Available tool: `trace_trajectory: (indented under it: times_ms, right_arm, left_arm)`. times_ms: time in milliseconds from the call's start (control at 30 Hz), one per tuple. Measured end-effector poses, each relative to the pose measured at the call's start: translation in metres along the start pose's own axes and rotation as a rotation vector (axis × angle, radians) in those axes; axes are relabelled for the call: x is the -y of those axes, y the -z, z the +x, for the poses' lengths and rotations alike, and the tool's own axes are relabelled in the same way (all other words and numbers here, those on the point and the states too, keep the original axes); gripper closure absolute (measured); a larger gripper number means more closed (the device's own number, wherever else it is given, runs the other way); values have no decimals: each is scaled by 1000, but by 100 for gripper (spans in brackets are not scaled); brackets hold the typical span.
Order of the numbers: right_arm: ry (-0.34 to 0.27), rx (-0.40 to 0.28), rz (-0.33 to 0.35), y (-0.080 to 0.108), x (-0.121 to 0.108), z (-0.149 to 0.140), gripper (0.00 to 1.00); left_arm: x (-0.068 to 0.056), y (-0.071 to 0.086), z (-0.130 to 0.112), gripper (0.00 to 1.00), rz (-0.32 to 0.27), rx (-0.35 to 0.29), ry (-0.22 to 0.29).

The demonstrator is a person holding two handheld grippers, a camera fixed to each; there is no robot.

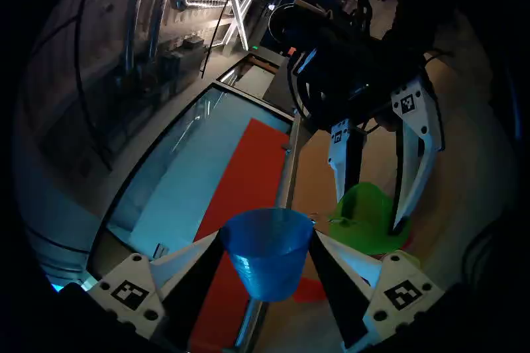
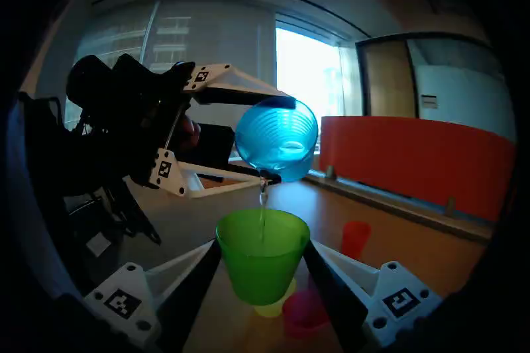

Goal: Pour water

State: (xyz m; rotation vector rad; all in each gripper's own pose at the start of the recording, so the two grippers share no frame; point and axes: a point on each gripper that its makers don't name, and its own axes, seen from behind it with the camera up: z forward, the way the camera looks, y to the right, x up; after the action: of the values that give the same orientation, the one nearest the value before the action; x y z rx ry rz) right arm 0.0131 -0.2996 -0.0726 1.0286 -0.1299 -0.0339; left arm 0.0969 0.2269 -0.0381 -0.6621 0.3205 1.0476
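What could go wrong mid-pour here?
1. The water stream is thin and both cups are gripper-held, so a small drift of the blue cup or green cup may put water on the table.
2. The left gripper pinches the tipped blue cup's tapered wall; it might slip.

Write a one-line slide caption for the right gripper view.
Left gripper tips blue cup, pouring water into green cup in right gripper.
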Motion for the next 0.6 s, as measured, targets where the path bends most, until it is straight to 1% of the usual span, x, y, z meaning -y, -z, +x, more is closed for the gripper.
trace_trajectory:
  times_ms: [600]
  right_arm:
    - [4,-4,-2,3,1,3,9]
  left_arm:
    - [0,0,4,13,7,-2,-48]
